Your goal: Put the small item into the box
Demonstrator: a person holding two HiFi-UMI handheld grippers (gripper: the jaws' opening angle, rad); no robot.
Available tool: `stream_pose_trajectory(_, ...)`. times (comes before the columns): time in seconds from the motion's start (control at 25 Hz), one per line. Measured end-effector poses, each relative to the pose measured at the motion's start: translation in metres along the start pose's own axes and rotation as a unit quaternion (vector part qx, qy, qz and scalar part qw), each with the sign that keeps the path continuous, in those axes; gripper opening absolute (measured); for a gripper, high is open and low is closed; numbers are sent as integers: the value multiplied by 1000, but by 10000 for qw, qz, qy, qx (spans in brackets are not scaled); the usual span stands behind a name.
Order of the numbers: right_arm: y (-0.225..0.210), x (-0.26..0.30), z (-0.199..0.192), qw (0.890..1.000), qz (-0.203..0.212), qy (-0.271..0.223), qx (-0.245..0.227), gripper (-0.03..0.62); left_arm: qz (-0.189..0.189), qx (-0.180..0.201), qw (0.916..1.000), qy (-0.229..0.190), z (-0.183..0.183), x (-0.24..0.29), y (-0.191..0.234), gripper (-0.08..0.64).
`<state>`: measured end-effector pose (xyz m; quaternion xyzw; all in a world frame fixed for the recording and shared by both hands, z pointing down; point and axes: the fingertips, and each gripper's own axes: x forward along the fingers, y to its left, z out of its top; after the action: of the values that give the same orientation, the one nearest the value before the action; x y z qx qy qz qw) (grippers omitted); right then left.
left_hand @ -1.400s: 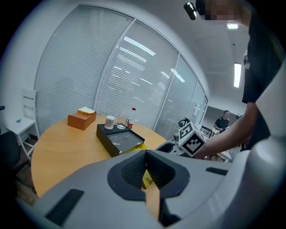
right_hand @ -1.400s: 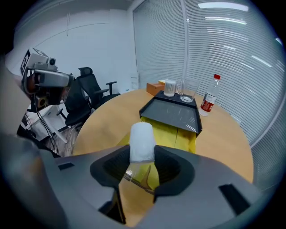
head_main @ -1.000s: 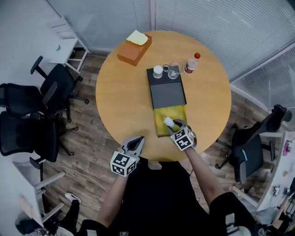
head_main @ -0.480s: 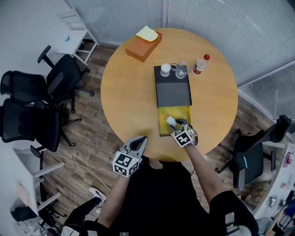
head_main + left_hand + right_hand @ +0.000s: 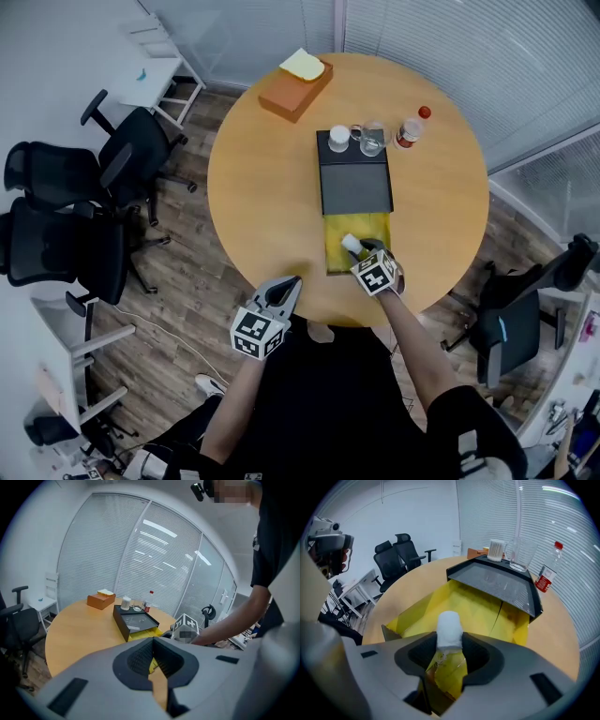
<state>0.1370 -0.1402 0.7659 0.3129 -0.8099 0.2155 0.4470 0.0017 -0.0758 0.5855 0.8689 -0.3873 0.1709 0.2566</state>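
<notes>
The right gripper [image 5: 449, 645] gripped the white roll [image 5: 449, 626] at lower centre of its view, much as a second earlier, with no visible shift. The roll hung over the open yellow box [image 5: 480, 605], so probably only release remained.

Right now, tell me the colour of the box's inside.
Yellow. The box lining shows best in the right gripper view.

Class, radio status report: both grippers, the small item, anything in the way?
Left gripper shut, empty, by the table edge. Right gripper shut on white roll, over open yellow box. Nothing between roll and box.
</notes>
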Motion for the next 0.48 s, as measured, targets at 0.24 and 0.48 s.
stream_pose_trajectory(0.24, 2, 3, -1, 10000, 12, -34, 16, 186, -13, 24, 10000, 9, -1, 3, -5, 6)
stream_pose_trajectory(0.48, 0, -12, 6, 9990, 37, -398, 189, 224, -34, 84, 10000, -11, 2, 4, -11, 6)
